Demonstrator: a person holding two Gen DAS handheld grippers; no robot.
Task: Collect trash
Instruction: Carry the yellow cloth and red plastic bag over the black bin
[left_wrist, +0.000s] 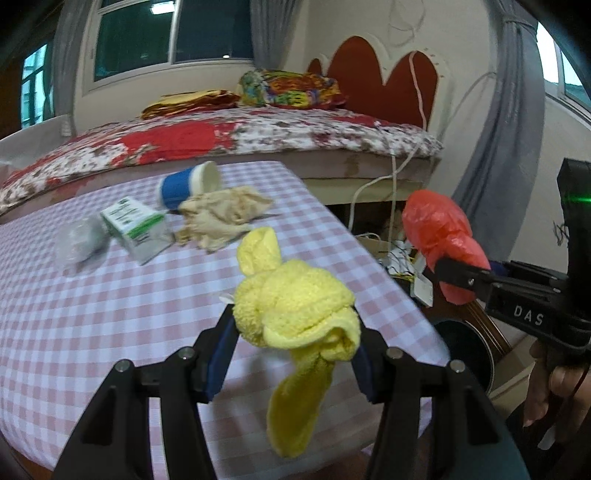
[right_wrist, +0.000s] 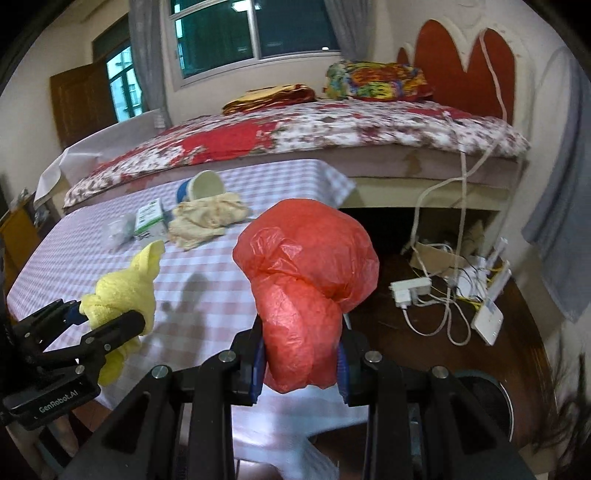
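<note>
My left gripper (left_wrist: 293, 332) is shut on a knotted yellow cloth (left_wrist: 291, 302) and holds it above the near edge of the checked table (left_wrist: 110, 314). The cloth also shows in the right wrist view (right_wrist: 122, 291), with the left gripper (right_wrist: 107, 317) around it. My right gripper (right_wrist: 301, 354) is shut on a crumpled red plastic bag (right_wrist: 310, 280), held off the table's right edge; the bag shows in the left wrist view (left_wrist: 443, 240) too. On the table's far part lie a blue and white paper cup (left_wrist: 188, 184) on its side, a beige crumpled cloth (left_wrist: 221, 214), a green and white carton (left_wrist: 136, 225) and a clear plastic wad (left_wrist: 79, 240).
A bed with a floral quilt (right_wrist: 314, 129) stands behind the table. Right of the table, on the dark floor, lie cables, a power adapter (right_wrist: 410, 291) and a white router (right_wrist: 487, 317). A dark round bin rim (right_wrist: 491, 398) sits low at the right.
</note>
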